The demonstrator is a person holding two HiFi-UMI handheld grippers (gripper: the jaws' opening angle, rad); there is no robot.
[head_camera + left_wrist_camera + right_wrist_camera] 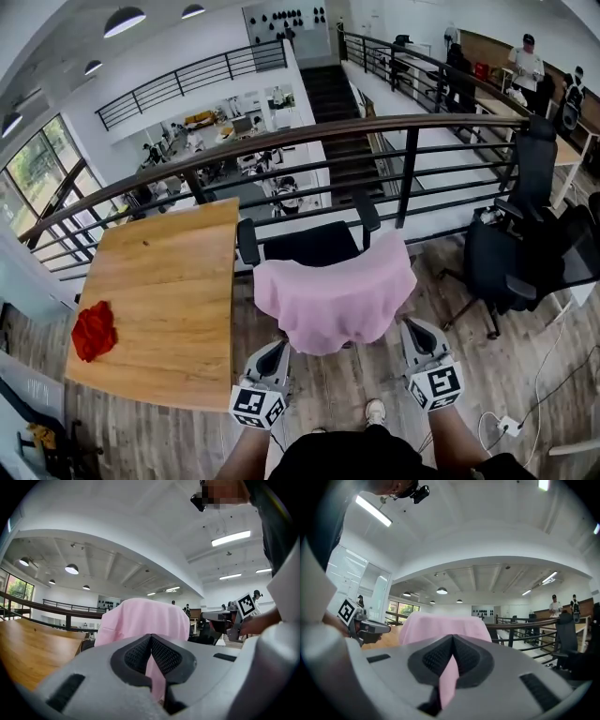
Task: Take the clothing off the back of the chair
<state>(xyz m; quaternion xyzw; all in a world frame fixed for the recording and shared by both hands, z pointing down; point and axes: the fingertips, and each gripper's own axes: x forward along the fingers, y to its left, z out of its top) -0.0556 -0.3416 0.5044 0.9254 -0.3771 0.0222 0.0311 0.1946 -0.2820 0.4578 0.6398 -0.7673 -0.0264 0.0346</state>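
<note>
Pinching pink garment (336, 291) hem: left tool (283, 346), right tool (409, 327).

**Loft Office Surroundings**

A wooden counter (159, 281) is standing at the left, and a crumpled red cloth (94, 330) is lying on it near its left edge. A dark railing (281, 139) is curving across behind the counter, edging the drop to a lower level where desks (234, 122) are showing. Stairs (342, 103) are running down beyond the railing. Black office chairs (520, 234) are sitting at the right on the plank floor (328, 384). A white power strip (511, 427) is lying near them, its cord trailing. People (527, 64) are standing at the far right. Dome lamps (124, 19) are hanging overhead, and windows (37, 164) are letting in daylight at the left.
</note>
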